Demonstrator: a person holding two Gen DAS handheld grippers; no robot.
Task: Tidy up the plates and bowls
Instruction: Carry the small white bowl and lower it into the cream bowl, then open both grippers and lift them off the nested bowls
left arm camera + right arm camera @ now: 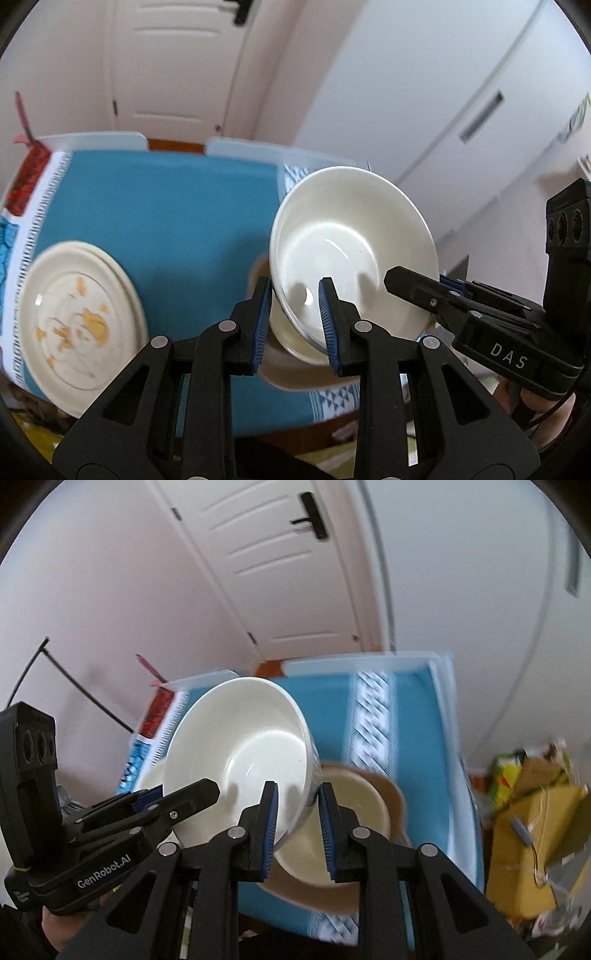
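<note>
A: Holding the white bowl (pixel 351 251) aloft, both pinching its rim: left gripper (pixel 295 321) near side, right gripper (pixel 297 823) opposite.
B: Target?
A: Tan bowl (pixel 354 812) directly beneath, on the blue tablecloth (pixel 166 206).

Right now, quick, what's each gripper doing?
Left gripper: shut on the rim of the glossy white ceramic bowl.
Right gripper: shut on the opposite rim of the same bowl, which is lifted and tilted.
</note>
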